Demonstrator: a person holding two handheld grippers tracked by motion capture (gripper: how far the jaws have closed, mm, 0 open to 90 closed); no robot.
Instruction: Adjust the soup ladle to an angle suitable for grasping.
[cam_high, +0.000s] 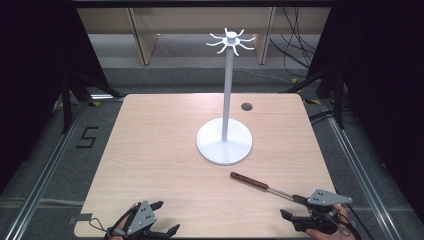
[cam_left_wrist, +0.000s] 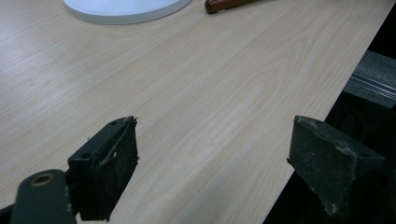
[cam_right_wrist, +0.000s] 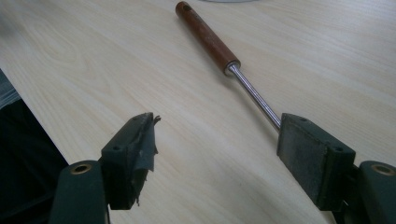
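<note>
A recording lab, not a home or shop: a pale wooden table (cam_high: 165, 165) stands alone on grey carpet, flanked by black curtains (cam_high: 30, 75) and metal floor rails (cam_high: 45, 175). A taped numeral 5 (cam_high: 87, 137) marks the floor at left, and loose cables (cam_high: 292, 45) trail along the back by bare wooden panels (cam_high: 145, 35). A white hook stand (cam_high: 224, 142) is set out like a test prop.
</note>
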